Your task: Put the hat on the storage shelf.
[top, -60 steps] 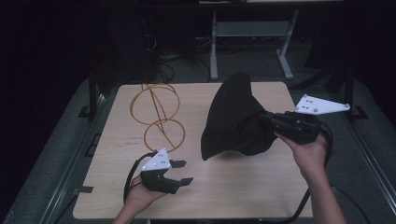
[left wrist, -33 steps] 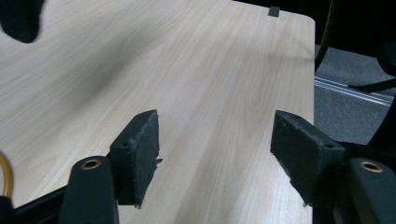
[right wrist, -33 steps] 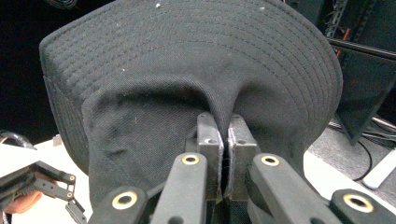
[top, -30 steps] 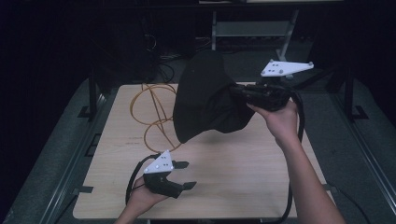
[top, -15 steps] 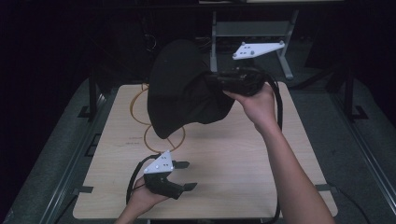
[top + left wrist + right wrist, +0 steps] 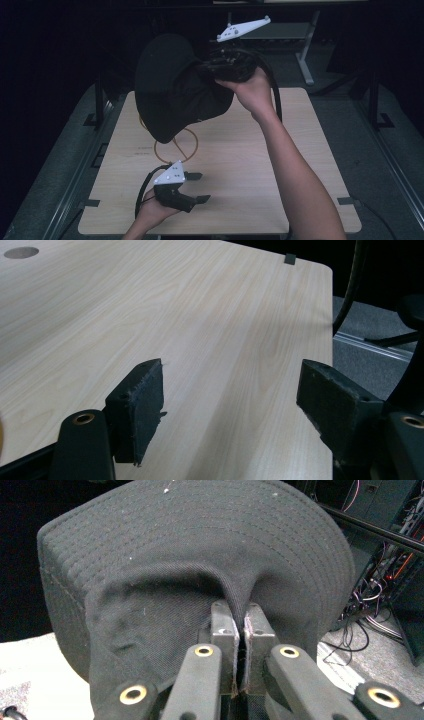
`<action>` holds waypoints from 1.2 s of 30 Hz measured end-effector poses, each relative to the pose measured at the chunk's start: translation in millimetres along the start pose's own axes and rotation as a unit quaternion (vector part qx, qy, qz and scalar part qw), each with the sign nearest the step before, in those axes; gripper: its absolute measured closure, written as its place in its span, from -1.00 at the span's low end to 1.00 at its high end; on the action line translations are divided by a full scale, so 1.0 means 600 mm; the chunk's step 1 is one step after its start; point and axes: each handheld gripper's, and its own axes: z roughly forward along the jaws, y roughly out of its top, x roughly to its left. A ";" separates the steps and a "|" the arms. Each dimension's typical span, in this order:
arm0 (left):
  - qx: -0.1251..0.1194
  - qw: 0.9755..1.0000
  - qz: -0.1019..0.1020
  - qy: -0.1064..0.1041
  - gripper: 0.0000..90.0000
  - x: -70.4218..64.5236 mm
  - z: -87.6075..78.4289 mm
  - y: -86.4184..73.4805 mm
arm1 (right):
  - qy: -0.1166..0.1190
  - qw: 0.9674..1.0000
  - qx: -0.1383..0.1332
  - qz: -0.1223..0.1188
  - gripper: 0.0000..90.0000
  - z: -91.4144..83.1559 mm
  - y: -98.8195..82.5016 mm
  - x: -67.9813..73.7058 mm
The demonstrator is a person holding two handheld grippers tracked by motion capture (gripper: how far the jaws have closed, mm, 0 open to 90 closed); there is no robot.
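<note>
- Resting low near the tabletop's [image 6: 300, 165] front edge, left of its middle, the left hand-held gripper [image 6: 196, 187] points toward the right edge with its grey three-cornered plate [image 6: 171, 174] on top.
- Its jaws stand wide apart with nothing between them; in the left gripper view the left hand-held gripper [image 6: 230, 410] shows bare pale woodgrain in the gap, and both dark pads [image 6: 146, 405] are clear of any object.
- A black cable [image 6: 144, 186] loops from this gripper's left side, over the tabletop near the front edge.
- An orange wire loop [image 6: 176, 146] lies on the tabletop just behind the left hand-held gripper, toward the left half; part of it is hidden under the cap hanging above it.
- The black cap [image 6: 172, 87] is off the tabletop, held in the air over the back left part, its flat brim turned toward the left and away, its crown toward the right.
- The right hand-held gripper [image 6: 212, 67] is raised above the back edge, near the middle, clamped fully onto the cap's fabric.
- In the right gripper view the right hand-held gripper [image 6: 243, 630] has both pads pressed together on a pinched fold of the black cap [image 6: 190, 565], with the stitched brim spreading above the jaws.
- The person's right hand [image 6: 252, 92] wraps the gripper body, and the forearm [image 6: 300, 185] crosses the right half of the tabletop down to the front edge.
- A second grey three-cornered plate [image 6: 242, 27] stands above that gripper.
</note>
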 end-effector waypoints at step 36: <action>0.000 1.000 -0.004 -0.006 -0.41 0.004 0.006 0.002 | 0.021 1.000 0.016 0.003 0.91 0.128 0.070 0.012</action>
